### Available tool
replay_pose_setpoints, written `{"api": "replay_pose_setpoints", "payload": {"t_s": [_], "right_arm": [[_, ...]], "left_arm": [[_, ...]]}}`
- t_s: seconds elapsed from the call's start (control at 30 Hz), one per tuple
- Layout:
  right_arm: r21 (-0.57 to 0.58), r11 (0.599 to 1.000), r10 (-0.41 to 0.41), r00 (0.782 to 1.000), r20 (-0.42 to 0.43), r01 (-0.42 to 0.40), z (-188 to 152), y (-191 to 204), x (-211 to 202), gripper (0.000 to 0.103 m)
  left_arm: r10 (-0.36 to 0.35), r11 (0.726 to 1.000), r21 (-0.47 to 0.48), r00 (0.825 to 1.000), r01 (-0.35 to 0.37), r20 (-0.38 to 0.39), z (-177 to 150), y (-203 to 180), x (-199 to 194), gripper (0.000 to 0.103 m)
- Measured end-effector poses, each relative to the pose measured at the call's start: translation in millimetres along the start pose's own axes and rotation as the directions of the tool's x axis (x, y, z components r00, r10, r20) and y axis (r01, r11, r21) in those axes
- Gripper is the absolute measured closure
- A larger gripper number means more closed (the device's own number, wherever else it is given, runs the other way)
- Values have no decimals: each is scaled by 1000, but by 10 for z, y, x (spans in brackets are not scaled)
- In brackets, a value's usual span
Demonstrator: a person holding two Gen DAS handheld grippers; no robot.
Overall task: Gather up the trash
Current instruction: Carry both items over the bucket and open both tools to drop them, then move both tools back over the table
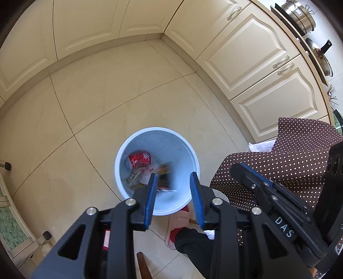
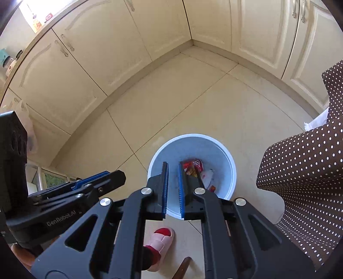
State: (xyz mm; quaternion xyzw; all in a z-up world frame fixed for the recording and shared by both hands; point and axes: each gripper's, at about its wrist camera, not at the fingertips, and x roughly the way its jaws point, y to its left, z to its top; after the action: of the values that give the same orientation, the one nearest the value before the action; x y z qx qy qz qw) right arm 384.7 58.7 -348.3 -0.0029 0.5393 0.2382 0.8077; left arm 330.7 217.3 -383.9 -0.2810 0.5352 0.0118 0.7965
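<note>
A pale blue trash bin (image 1: pixel 182 141) stands on the tiled floor; it also shows in the right wrist view (image 2: pixel 227 156). Inside lie a red can (image 1: pixel 140 159), wrappers and paper scraps. A dark wrapper (image 1: pixel 165 181) appears blurred inside the bin, just past the left fingertips. My left gripper (image 1: pixel 173 184) hovers over the bin's near rim, open and empty. My right gripper (image 2: pixel 172 171) hovers over the bin too, its jaws a narrow gap apart with nothing between them. The can (image 2: pixel 196 164) shows beside its right finger.
Cream cabinets (image 1: pixel 246 55) line the walls around the floor corner. A brown polka-dot cloth (image 1: pixel 295 154) hangs at the right, near the bin. A foot in a pink slipper (image 2: pixel 159 242) stands just before the bin. Pots (image 1: pixel 300 15) sit on the counter.
</note>
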Motion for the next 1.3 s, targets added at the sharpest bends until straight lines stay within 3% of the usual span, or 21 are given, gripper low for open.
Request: {"api": "replay_pose_setpoints", "payload": {"t_s": [0.3,0.5,0.6,0.7,0.73,0.8,0.83,0.87,1.1,1.3], "right_arm": [[-6,1000,-17,1000,17,17,-50,-39,-221,93],[-13,998,-52,991,127,54,-57,-210,-976,93],[-14,997,-77,979,188,81,-75,-316,-1426,93],[-11,992,-122,956,268,129,-146,-472,-2020,91],[-5,990,-132,950,285,139,-169,-518,-2154,86],[12,987,-157,928,337,162,-243,-654,-2536,71],[22,985,-169,919,356,173,-275,-706,-2667,56],[36,982,-186,906,380,186,-322,-781,-2832,53],[169,956,-291,823,488,238,-722,-1563,-3852,53],[325,889,-446,770,455,323,-989,-2450,-4298,52]], "left_arm": [[21,999,32,999,-22,31,-30,-110,-151,72],[-1,990,139,994,-14,110,-112,-637,-576,72],[-54,980,196,989,26,138,-183,-989,-832,68],[-85,962,270,981,35,176,-284,-1415,-1092,64],[-98,955,294,978,40,184,-321,-1551,-1168,62],[-133,938,341,972,61,194,-405,-1844,-1322,55],[-147,927,370,967,62,206,-463,-2035,-1407,54],[-155,919,390,965,61,212,-506,-2154,-1457,51],[-209,822,567,955,54,211,-848,-3308,-1635,42],[-216,743,669,959,38,185,-1008,-4194,-1513,42]]}}
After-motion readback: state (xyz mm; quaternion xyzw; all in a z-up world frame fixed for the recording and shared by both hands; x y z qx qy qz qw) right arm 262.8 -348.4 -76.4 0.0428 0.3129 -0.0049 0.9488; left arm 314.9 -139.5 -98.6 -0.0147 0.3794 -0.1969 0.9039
